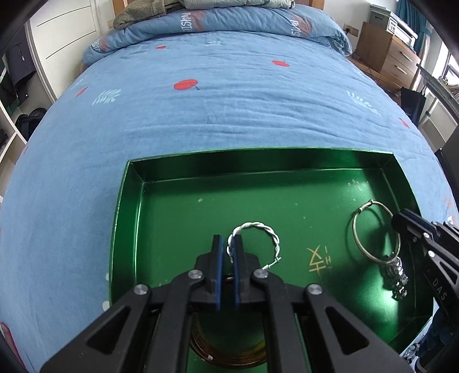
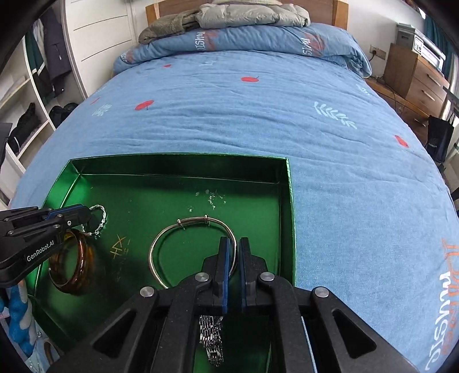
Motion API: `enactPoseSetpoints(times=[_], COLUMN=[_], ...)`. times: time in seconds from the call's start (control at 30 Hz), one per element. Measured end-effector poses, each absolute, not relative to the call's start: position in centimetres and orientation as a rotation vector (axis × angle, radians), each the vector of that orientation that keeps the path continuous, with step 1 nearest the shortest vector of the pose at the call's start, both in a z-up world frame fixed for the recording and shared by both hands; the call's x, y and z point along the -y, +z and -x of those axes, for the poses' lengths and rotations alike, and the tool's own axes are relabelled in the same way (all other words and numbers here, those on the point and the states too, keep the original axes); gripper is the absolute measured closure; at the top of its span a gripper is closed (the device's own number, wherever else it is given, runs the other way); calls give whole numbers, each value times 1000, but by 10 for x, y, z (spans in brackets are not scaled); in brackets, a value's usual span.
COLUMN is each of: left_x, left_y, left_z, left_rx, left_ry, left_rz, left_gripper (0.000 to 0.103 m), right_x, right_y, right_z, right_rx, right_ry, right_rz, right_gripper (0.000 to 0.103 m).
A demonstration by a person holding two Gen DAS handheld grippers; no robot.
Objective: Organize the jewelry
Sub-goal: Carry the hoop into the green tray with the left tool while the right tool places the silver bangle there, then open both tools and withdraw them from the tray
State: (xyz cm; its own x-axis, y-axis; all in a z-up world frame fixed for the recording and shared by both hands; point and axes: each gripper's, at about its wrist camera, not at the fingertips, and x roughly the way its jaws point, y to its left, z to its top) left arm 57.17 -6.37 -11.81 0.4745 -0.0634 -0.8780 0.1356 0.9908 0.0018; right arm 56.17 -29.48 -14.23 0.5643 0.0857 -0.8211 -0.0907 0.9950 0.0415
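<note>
A green tray lies on the bed. My left gripper is shut on the left side of a twisted silver hoop, holding it low over the tray floor. An amber bangle lies beneath that gripper. My right gripper stands slightly open, and the wire of a plain silver bangle runs loose between its pads. This bangle rests on the tray floor near the right wall. A silver link chain lies at its near end, partly hidden under the fingers.
The tray sits at the near end of a blue quilt. Folded bedding is piled at the headboard. A wooden chest of drawers stands to the right, open shelves to the left.
</note>
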Motion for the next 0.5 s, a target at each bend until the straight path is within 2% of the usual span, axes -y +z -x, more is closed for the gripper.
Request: enactPoseSetpoints(times=[0.07,0.2,0.27,0.4,0.5], left_x=[57,42,31,7,-8], left_y=[-108,-71,-48,-10,9], left_z=[-563,-533,-512,-464,-425], left_rx=[-1051,-973,-927,-857,-817], left_ry=[-136,-130,-123,-113,-101], left_rz=[-58,-69,-68,-50,-64], left_gripper=[93,83,82,71,71], right_x=[296,300,301,312,321], right_y=[-131,-98,-77,-34,-8], right_z=[-553,-525,-504,-451,-408], right_rx=[-942,-874,-829,-742,-696], right_ry=[107,126,135,132,141], right_rz=[-1,5,11,7,0], right_gripper=[78,69,67,61,61])
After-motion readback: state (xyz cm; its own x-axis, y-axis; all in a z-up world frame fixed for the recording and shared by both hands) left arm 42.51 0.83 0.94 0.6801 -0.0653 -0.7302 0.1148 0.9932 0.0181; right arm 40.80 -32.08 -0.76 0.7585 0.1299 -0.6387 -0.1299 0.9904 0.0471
